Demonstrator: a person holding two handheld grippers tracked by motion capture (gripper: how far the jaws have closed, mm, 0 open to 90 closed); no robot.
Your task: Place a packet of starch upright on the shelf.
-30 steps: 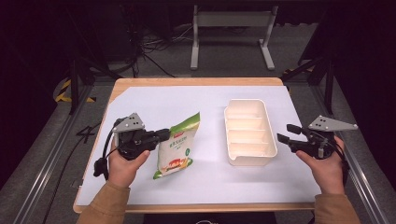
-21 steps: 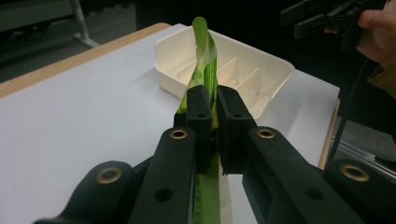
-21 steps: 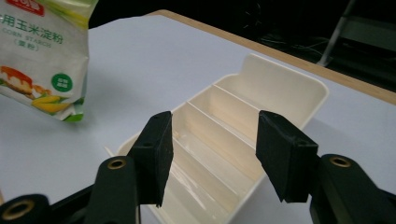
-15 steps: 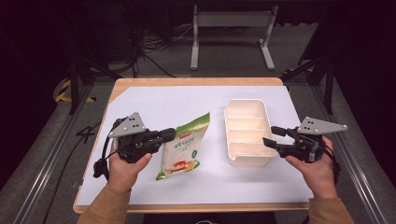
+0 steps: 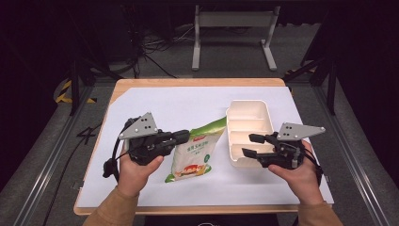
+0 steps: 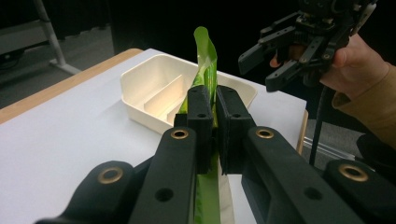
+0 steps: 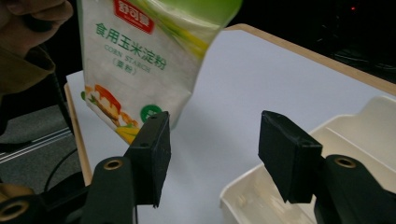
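Note:
A white and green bag of corn starch (image 5: 193, 153) hangs tilted above the white table sheet, its green top edge toward the tray. My left gripper (image 5: 185, 136) is shut on the bag's left edge; in the left gripper view both pads (image 6: 201, 112) pinch the green film (image 6: 205, 51). My right gripper (image 5: 248, 145) stands open over the front end of the cream divided tray (image 5: 248, 104) and points left at the bag. Its jaws have just opened a little wider, with nothing between them. In the right gripper view the bag (image 7: 135, 56) hangs just beyond the gripper (image 7: 212, 140).
The tray (image 6: 140, 81) has several empty compartments and lies right of centre on the white sheet (image 5: 160, 106). The wooden table edge (image 5: 197, 82) runs behind it. A metal stand (image 5: 233, 37) and cables are on the dark floor beyond the table.
My left gripper has risen and shifted right, lifting the bag off the sheet. My right gripper has travelled left from beyond the tray's right side to over its front end.

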